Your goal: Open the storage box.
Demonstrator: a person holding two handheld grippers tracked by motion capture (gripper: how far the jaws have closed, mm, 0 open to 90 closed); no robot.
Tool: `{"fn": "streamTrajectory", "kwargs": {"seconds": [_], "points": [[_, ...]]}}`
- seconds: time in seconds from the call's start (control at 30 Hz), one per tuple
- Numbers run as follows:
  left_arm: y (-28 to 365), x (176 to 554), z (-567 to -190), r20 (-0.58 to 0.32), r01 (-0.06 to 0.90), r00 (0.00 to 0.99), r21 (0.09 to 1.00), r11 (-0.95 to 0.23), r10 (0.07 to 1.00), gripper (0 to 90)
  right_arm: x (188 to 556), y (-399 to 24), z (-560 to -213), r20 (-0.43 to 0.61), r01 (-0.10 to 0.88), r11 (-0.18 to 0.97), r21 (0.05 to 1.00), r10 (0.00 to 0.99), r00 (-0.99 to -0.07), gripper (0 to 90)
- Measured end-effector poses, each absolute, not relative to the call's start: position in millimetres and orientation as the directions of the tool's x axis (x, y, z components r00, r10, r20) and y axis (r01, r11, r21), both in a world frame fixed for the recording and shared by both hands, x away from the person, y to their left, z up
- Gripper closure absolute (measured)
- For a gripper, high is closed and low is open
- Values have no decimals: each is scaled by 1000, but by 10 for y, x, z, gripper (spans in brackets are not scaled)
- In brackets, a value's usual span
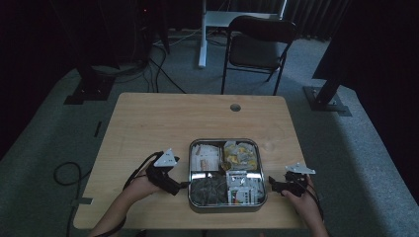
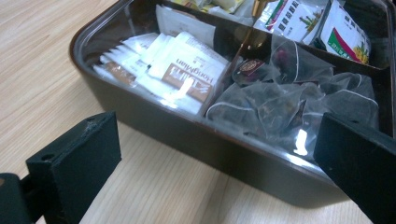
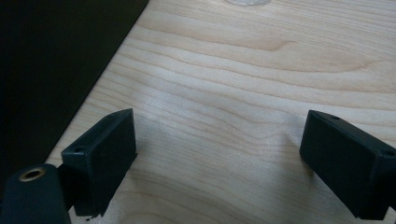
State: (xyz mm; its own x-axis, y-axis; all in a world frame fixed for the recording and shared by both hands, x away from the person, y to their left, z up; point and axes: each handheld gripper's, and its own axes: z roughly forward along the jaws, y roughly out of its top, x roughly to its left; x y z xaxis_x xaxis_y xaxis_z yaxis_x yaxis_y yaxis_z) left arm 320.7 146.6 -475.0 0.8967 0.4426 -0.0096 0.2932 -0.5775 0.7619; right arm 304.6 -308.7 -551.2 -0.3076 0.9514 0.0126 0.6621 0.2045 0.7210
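A dark, clear-lidded box (image 1: 188,170) with four compartments stands at the table's near middle. It holds white-and-brown sachets (image 2: 182,74), clear pyramid tea bags (image 2: 280,102), green-and-red packets (image 2: 327,28) and yellow packets (image 1: 240,153). My left gripper (image 1: 182,186) rests on the table at the box's left wall, open, its jaws (image 2: 219,135) facing that wall with nothing between them. My right gripper (image 1: 272,185) sits just right of the box, open (image 3: 219,140) over bare wood, with the box's dark wall (image 3: 46,70) at its left.
The wooden table (image 1: 163,123) has a round cable hole (image 1: 235,107) near its far edge. A dark chair (image 1: 259,47) stands behind the table. Black stands (image 1: 89,86) and floor cables (image 1: 66,173) flank it on the carpet.
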Motion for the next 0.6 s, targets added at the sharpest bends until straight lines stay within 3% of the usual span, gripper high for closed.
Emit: {"fn": "streamTrajectory", "kwargs": {"seconds": [0.6], "points": [[1128, 3298, -4692, 8, 250, 918, 765, -594, 396, 8, 3045, -3087, -5512, 13, 662, 205, 721, 951, -308, 101]]}}
